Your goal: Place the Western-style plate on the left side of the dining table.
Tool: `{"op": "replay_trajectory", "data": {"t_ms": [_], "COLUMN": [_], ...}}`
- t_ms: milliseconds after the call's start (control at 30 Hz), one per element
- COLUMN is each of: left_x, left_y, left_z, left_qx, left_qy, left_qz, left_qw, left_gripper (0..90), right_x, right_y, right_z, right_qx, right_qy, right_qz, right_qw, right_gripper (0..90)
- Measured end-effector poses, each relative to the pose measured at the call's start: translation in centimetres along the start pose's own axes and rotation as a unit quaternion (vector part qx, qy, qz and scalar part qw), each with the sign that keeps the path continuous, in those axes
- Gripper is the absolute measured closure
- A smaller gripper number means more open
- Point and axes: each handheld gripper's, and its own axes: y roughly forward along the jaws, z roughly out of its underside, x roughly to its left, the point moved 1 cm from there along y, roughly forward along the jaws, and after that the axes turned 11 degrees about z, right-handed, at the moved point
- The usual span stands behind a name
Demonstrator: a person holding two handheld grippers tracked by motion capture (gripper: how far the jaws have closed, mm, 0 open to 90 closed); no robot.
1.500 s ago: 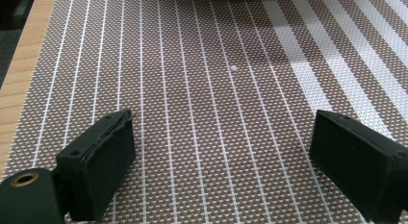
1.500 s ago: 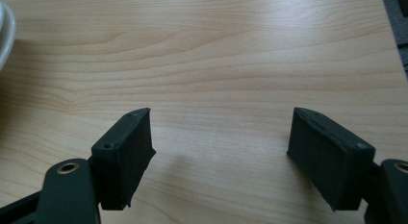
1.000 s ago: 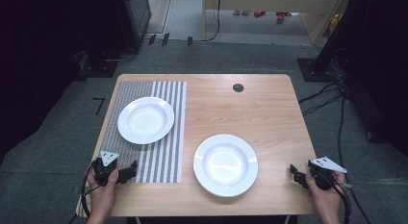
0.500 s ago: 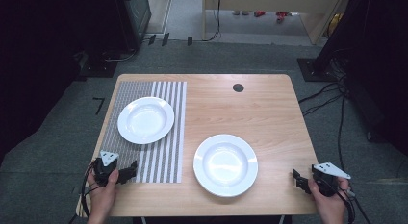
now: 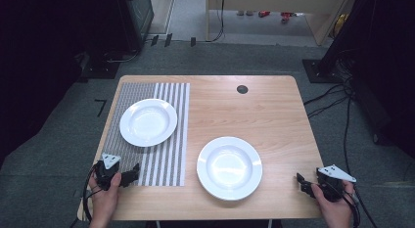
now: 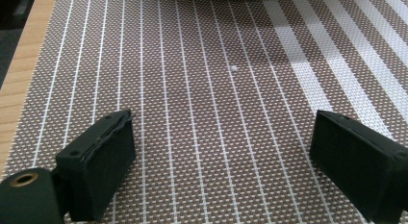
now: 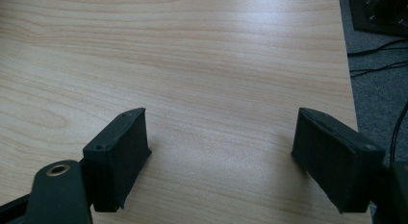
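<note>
Two empty white plates lie on the wooden table. One plate rests on the striped placemat at the left. The other plate sits on bare wood near the front middle. My left gripper lies at the mat's near left corner, open, with only the mat's weave between its jaws. My right gripper rests at the table's near right corner. Its jaws have just been opening and stand wide over bare wood, nothing between them.
A small black round hole marks the table's far middle. The table's right edge runs close beside my right gripper, with cables on the grey floor beyond. Dark equipment stands at the far left and right.
My right gripper has slipped a little toward the table's near right corner. The left gripper and both plates stay where they were.
</note>
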Motion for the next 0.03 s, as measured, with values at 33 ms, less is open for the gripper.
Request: {"op": "replay_trajectory", "data": {"t_ms": [33], "left_x": [0.0], "left_y": [0.0], "left_z": [0.0], "left_qx": [0.0], "left_qy": [0.0], "left_qz": [0.0], "left_qw": [1.0], "left_gripper": [8.6], "right_x": [0.0], "right_y": [0.0], "right_z": [0.0], "right_qx": [0.0], "right_qy": [0.0], "right_qz": [0.0], "right_qw": [1.0], "right_gripper": [19.8]}}
